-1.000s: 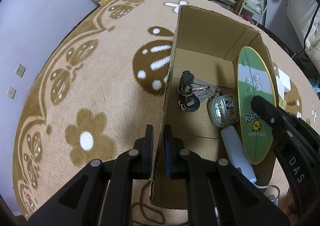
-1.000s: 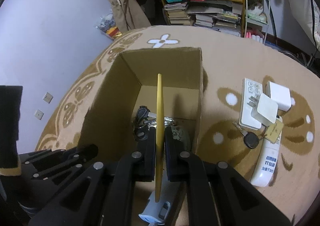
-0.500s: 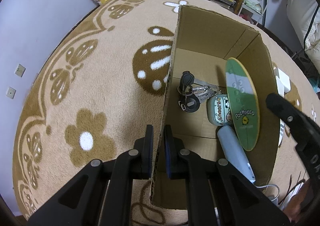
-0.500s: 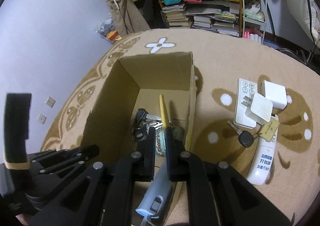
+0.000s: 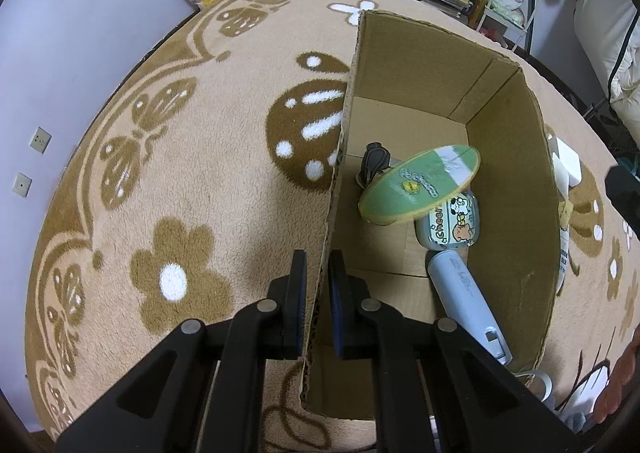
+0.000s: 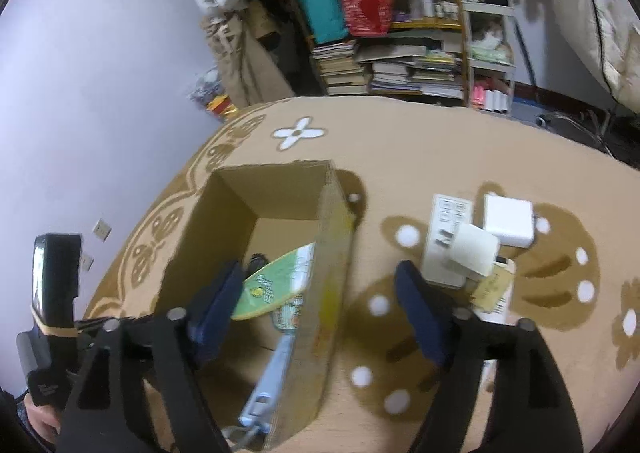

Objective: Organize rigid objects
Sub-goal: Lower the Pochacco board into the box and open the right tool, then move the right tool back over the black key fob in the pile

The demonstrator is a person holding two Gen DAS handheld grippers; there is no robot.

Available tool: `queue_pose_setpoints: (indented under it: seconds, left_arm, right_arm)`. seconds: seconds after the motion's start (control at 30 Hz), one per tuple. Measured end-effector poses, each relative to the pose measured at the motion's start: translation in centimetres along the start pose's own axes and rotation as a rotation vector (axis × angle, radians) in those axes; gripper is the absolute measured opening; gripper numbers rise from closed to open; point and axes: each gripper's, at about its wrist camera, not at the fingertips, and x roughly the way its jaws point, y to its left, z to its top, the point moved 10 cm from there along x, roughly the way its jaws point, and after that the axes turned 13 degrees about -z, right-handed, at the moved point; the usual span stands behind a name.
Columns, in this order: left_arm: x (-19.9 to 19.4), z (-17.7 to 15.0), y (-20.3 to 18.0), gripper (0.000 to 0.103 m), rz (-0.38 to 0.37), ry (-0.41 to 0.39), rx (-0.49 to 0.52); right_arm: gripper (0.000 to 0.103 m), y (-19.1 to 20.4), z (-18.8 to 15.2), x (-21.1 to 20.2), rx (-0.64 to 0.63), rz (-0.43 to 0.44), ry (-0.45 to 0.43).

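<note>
R gripper (image 6: 320, 313), jaws just sprung wide, empty, nearer the white wall chargers (image 6: 480, 249) to its right; L gripper (image 5: 318, 281) pinches brown cardboard box (image 5: 516, 173) wall.

a tan rug (image 5: 208, 189) with brown flower and butterfly patterns covers the floor. beyond the rug's far edge stands a wooden shelf (image 6: 452, 25) holding stacked books (image 6: 400, 69), a red bag (image 6: 366, 3) and a teal container (image 6: 322, 15). left of the shelf, wall sockets (image 5: 40, 139) sit low on the pale wall.
</note>
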Motion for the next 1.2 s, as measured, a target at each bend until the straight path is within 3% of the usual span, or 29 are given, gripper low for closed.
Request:
queue_pose_setpoints:
  seconds: [0.6, 0.83, 1.0, 1.07, 1.2]
  left_arm:
    - [-0.1, 0.0, 0.2, 0.011, 0.008, 0.001, 0.009]
    - [-0.1, 0.1, 0.2, 0.011, 0.013, 0.002, 0.013]
    - [-0.1, 0.2, 0.3, 0.011, 0.017, 0.002, 0.017]
    - [-0.2, 0.2, 0.3, 0.011, 0.017, 0.002, 0.017]
    - [-0.2, 0.3, 0.2, 0.011, 0.019, 0.002, 0.019]
  right_arm:
    - [0.095, -10.2, -1.3, 3.3, 0.133, -0.154, 0.052]
    - [0.095, -11.9, -2.0, 5.0, 0.177, -0.175, 0.084]
    - [0.094, -11.4, -2.7, 6.1, 0.203, -0.122, 0.120]
    - [0.090, -11.0, -3.0, 6.6, 0.197, -0.109, 0.138]
    - [0.071, -10.3, -3.5, 7.4, 0.196, -0.084, 0.177]
